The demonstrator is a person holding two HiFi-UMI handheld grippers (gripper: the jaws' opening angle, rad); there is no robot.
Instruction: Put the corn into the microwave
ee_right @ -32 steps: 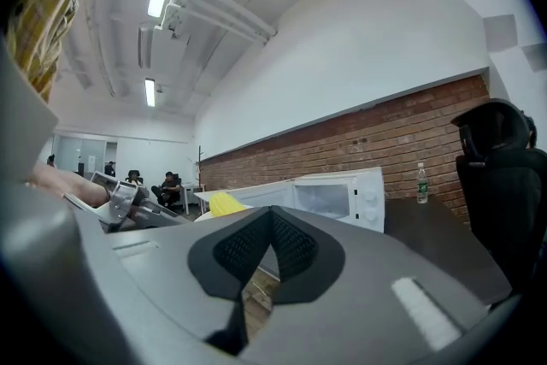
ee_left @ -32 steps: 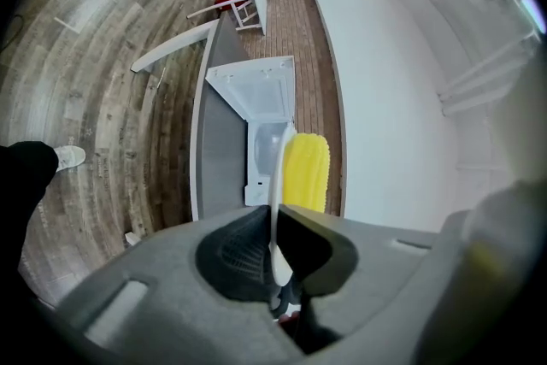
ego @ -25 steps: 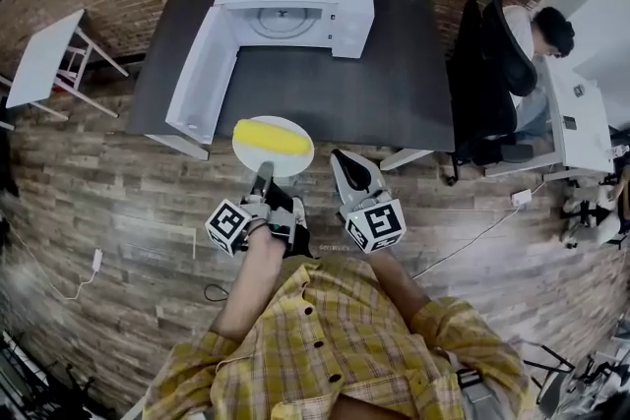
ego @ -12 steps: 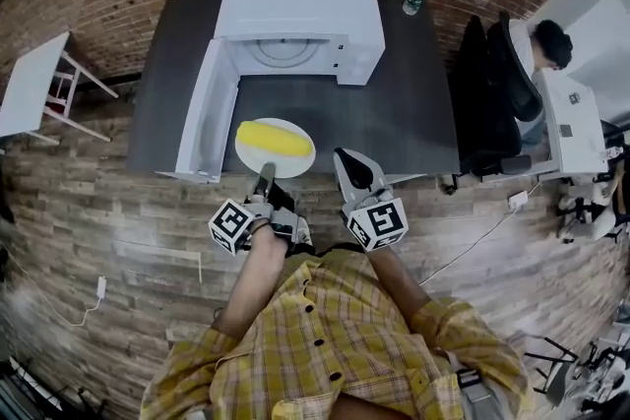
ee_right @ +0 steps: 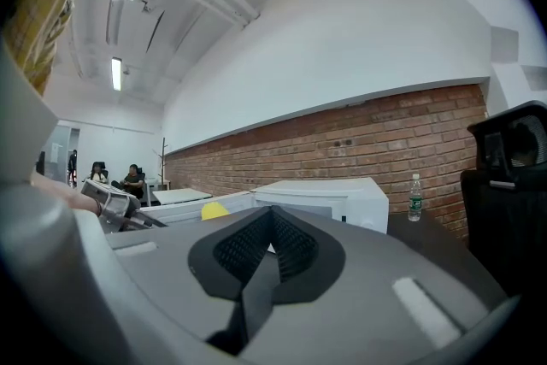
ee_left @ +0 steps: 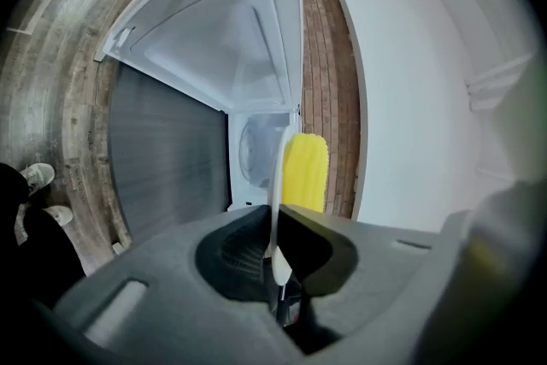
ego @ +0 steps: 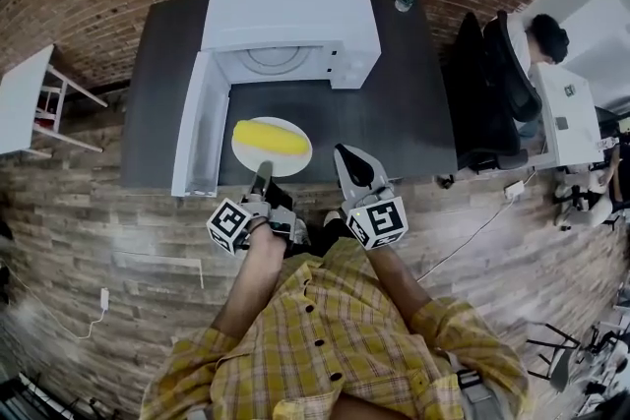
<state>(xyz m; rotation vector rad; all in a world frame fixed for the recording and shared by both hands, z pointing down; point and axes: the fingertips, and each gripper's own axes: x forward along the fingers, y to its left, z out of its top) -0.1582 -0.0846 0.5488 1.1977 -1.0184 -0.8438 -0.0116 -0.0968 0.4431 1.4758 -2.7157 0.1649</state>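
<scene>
Left gripper (ego: pixel 262 172) pinches the plate (ego: pixel 287 165) by its near rim, right gripper (ego: pixel 352 162) is closed on nothing. Corn (ego: pixel 268 138) looks free to roll, so I'd keep that stiff plate level.

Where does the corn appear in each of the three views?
Head view: the corn lies centre, on the plate before the open microwave.
Left gripper view: corn at centre, right of the plate edge.
Right gripper view: corn tip, left of centre.
Shared landmark: the microwave.
</scene>
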